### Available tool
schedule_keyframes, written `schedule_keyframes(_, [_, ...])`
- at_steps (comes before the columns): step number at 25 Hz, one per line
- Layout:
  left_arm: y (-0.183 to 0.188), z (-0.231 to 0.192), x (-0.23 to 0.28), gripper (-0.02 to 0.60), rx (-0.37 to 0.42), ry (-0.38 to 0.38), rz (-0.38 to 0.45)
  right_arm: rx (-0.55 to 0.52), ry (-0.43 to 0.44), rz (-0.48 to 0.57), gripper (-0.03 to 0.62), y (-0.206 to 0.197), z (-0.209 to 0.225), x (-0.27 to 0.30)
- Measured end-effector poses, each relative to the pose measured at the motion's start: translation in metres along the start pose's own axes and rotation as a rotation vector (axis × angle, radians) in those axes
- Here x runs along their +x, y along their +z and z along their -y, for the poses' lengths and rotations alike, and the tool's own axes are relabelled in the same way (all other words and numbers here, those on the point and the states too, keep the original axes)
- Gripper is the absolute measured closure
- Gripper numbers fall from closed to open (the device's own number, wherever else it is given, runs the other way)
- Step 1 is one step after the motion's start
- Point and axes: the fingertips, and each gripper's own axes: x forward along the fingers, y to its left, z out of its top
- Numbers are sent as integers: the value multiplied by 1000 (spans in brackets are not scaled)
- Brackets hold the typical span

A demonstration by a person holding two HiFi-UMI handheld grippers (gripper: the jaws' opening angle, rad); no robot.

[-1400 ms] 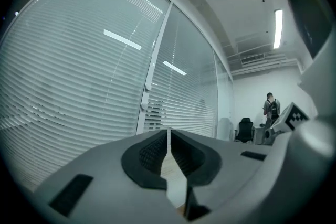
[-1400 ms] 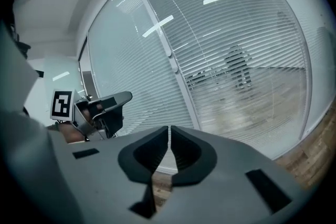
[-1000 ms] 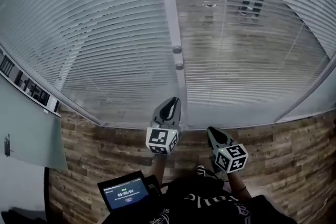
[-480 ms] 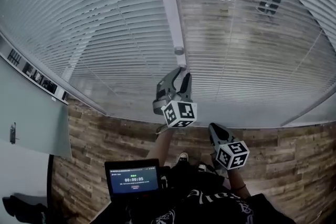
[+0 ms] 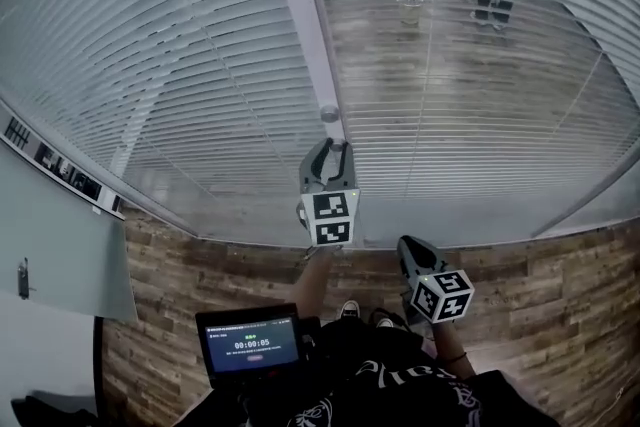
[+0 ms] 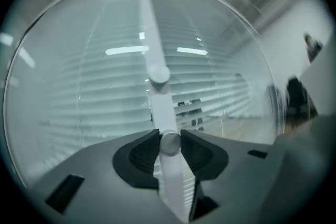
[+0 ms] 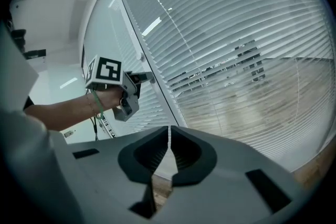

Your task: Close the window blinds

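White slatted blinds (image 5: pixel 170 65) hang behind the glass on both sides of a white upright frame post (image 5: pixel 295 15). Two round metal knobs sit on the post. My left gripper (image 5: pixel 330 151) is raised to the post, and in the left gripper view its jaws (image 6: pixel 169 139) press both sides of the lower knob (image 6: pixel 169 143). The upper knob (image 5: pixel 329 114) (image 6: pixel 159 74) stands free just above it. My right gripper (image 5: pixel 410 248) hangs low to the right, shut and empty (image 7: pixel 168 134). Its view shows the left gripper (image 7: pixel 140 77) at the post, and the right blind (image 7: pixel 236 60) with slats partly open.
A small tablet screen (image 5: pixel 250 343) sits low at the person's left. Wood-plank floor (image 5: pixel 200 260) runs along the foot of the glass. A grey panel (image 5: pixel 55 245) stands at the far left. The person's feet show near the floor below the grippers.
My left gripper rose from waist height to the post, opened its jaws on the way, and now has them on the lower knob. The right gripper stayed low and shut.
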Motion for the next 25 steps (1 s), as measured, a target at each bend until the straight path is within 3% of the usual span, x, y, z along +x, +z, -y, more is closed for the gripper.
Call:
schedule_keyframes(5, [-9,-8,-14,456,-948,-101,65,11,-3,-1,565,-19,-7,-1])
schedule_keyframes(6, [-13,-9,-13,456,-1099,-135,79,11,-4,-1,565,-21,-8,1])
schedule_keyframes(7, [-13,-10,-11,457,-1176,-161,87,9,-6,-3,565,-18,-9,4])
schedule_keyframes(8, [-9,-12,-8,456,-1153,-171,85,6,-9,-7,565,-11,-9,8])
schedule_keyframes(9, [-3,-14,-5,454,-1024,-163,72,3,-12,-11,565,-4,-10,11])
schedule_keyframes(10, [2,-14,-4,454,-810,-143,50,1,-14,-15,565,2,-11,14])
schedule_keyframes(13, [7,-5,-4,453,17,-54,-4,-2,-16,-23,565,7,-15,19])
schedule_keyframes(14, [9,-1,-4,453,240,-32,-8,-5,-17,-26,565,6,-16,21])
schedule_keyframes(15, [10,2,-3,453,406,-21,-10,-8,-19,-30,565,4,-16,23])
schedule_keyframes(17, [9,5,2,453,595,-13,-13,-8,-25,-41,565,1,-17,26])
schedule_keyframes(18, [7,5,2,453,616,-12,-4,-5,-28,-46,565,-1,-17,27])
schedule_keyframes(19, [7,3,2,454,578,-16,13,-3,-30,-50,565,-3,-18,27])
schedule_keyframes(20, [7,2,0,454,484,-23,33,-1,-34,-51,565,-4,-17,27])
schedule_keyframes(22, [10,-3,-2,454,170,-46,62,0,-44,-50,565,-5,-14,25])
schedule_keyframes(25, [15,-12,-5,456,-388,-87,78,7,-61,-42,565,-4,-7,21])
